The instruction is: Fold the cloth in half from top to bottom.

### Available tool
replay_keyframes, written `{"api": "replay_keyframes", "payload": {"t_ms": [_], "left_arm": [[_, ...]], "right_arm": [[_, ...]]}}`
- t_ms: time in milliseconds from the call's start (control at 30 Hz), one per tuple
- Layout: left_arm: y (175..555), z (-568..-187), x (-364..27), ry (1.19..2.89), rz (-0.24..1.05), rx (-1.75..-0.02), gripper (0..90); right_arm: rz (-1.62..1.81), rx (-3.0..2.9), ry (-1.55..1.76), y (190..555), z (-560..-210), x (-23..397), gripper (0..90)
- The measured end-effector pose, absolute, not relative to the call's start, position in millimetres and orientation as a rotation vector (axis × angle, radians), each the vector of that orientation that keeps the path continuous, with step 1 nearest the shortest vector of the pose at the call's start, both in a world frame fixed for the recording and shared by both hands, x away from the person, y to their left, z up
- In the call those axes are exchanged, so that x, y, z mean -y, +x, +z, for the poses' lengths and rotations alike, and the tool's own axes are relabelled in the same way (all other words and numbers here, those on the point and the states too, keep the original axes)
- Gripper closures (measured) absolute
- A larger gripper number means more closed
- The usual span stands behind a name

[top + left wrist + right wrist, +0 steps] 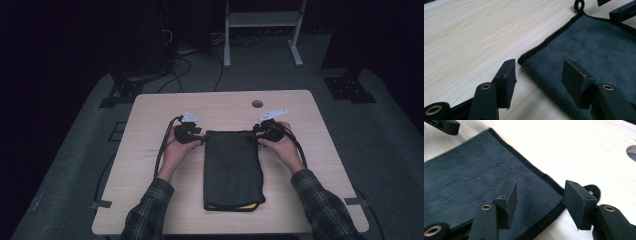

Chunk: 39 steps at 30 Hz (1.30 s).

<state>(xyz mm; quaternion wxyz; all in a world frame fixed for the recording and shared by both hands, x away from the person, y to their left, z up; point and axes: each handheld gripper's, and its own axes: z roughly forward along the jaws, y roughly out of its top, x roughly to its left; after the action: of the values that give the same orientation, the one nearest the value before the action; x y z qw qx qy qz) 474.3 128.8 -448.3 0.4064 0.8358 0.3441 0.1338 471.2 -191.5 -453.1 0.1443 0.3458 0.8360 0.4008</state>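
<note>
a light wooden table (150, 200) with rounded corners stands on a grey carpeted floor (385, 150), a round hole (257, 104) near its far edge. the room around is dark, almost black at the left and right. far behind stands a white metal frame (262, 30) on two legs. black cables (187, 70) trail over the floor at the far left, beside a dark stand base (120, 92); another dark base (350, 87) sits far right.

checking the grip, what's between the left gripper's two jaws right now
In the left gripper view, the left gripper straddles the dark towel's near corner; its jaws stand apart, not pressing it.
</note>
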Motion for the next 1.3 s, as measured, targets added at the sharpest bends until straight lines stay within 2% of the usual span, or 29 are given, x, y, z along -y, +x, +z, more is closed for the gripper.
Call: {"api": "replay_keyframes", "payload": {"t_ms": [433,567,700,800,867,933,1000,1200,1300], "left_arm": [[497,-468,-115,2.223,0.346,-0.921,43.6],[497,-469,-114,2.221,0.325,-0.908,47.4],[496,-467,-112,2.231,0.294,-0.896,59.7],[496,-467,-111,2.214,0.232,-0.924,74.4],[495,-466,-110,2.2,0.203,-0.955,80.6],[494,-465,-109,2.209,0.197,-0.967,82.8],[494,-465,-108,2.218,0.202,-0.961,83.2],[496,-456,-114,2.16,0.194,-0.962,83.6],[498,-439,-117,2.128,0.244,-0.932,83.6]], "right_arm": [[1.105,-2.443,1.024,488,-476,185,36.7],[1.087,-2.446,0.967,488,-478,184,38.6],[1.111,-2.457,0.959,487,-478,186,51.8],[1.124,-2.467,0.959,485,-477,185,63.7],[1.132,-2.483,0.978,484,-476,183,70.8],[1.125,-2.497,0.989,483,-475,181,77.1],[1.115,-2.498,1.006,482,-474,180,79.4],[1.097,-2.485,1.055,485,-470,178,81.2],[1.124,-2.443,1.071,489,-460,178,81.2]]}}
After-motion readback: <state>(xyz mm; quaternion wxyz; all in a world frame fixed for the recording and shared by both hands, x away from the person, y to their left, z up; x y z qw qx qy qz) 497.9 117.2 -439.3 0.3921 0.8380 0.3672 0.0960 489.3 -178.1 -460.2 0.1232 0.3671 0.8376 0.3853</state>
